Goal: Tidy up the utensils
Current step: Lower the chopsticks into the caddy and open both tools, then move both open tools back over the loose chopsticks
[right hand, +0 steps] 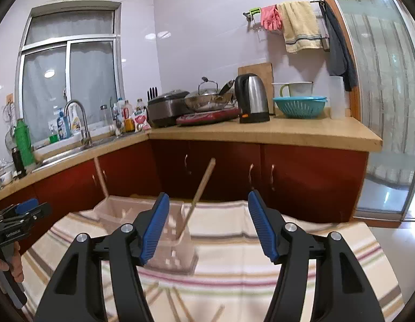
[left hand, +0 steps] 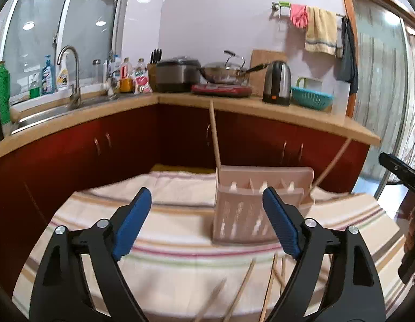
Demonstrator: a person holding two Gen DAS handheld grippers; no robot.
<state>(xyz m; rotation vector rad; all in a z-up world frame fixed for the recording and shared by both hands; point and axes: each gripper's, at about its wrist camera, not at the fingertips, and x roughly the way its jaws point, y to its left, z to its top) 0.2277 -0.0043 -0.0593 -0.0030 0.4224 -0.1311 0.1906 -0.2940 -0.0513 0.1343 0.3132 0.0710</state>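
On the striped cloth (left hand: 180, 257) covering the surface stands a pink utensil holder (left hand: 242, 214), two chopsticks (right hand: 199, 193) upright inside; more chopsticks (left hand: 242, 289) lie loose before it. The left claw (left hand: 207, 222) and right claw (right hand: 207, 230) hang released, grasping nothing.

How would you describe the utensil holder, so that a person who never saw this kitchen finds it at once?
Look at the striped cloth covering the table in front of the red cabinets. On it stands the pale pink slotted plastic holder, the only upright container there. Two wooden chopsticks stick up out of it, while the other chopsticks lie flat on the cloth.
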